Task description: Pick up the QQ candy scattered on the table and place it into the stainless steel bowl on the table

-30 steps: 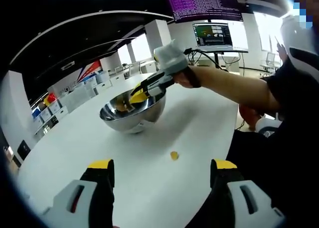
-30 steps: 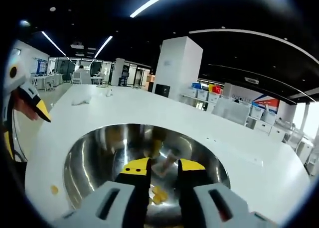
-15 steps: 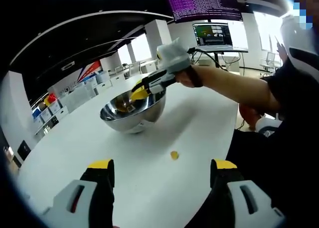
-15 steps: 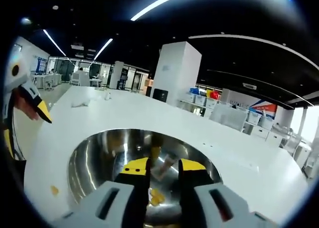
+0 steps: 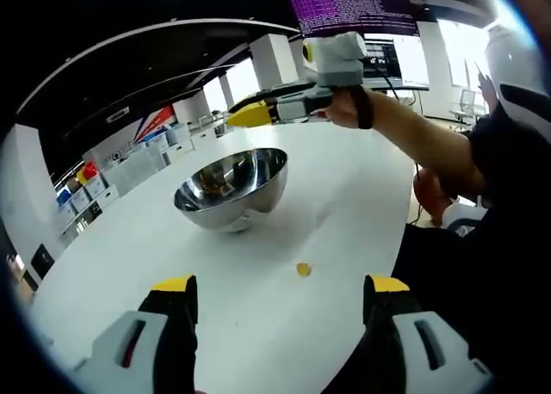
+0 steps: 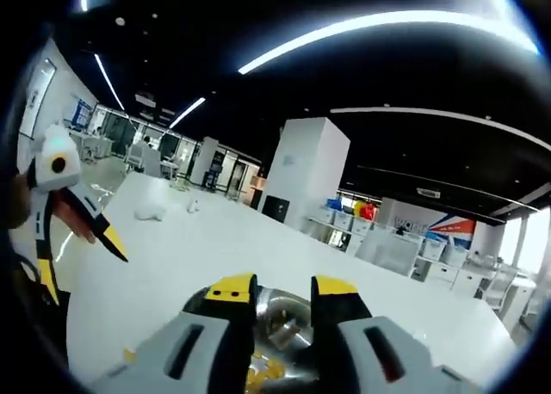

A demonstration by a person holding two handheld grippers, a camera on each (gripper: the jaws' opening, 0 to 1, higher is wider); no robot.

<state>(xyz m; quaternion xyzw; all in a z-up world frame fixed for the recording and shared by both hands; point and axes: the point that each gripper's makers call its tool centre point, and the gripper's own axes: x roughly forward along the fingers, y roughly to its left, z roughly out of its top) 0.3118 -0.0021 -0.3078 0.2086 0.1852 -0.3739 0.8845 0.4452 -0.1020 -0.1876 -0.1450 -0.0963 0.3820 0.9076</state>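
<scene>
The stainless steel bowl point(image 5: 231, 187) stands on the white table point(image 5: 344, 205), with yellow candies point(image 6: 258, 372) lying in its bottom. One yellow QQ candy point(image 5: 303, 269) lies on the table just ahead of my left gripper point(image 5: 281, 286), whose jaws stand wide open and empty. My right gripper point(image 5: 250, 114), held by a hand, hovers above and beyond the bowl. In the right gripper view my right gripper point(image 6: 283, 288) looks down over the bowl point(image 6: 284, 325), jaws a narrow gap apart with nothing between them. The left gripper point(image 6: 77, 256) shows at the left, open.
A person's arm point(image 5: 413, 140) and dark-clothed body fill the right side. A monitor point(image 5: 353, 7) stands past the table's far end. White scraps point(image 6: 153, 212) lie far off on the table. A pillar point(image 6: 301, 175) and shelves with bins stand beyond.
My right gripper has risen out of the bowl and now sits well above its rim. The left gripper and the loose candy have stayed put.
</scene>
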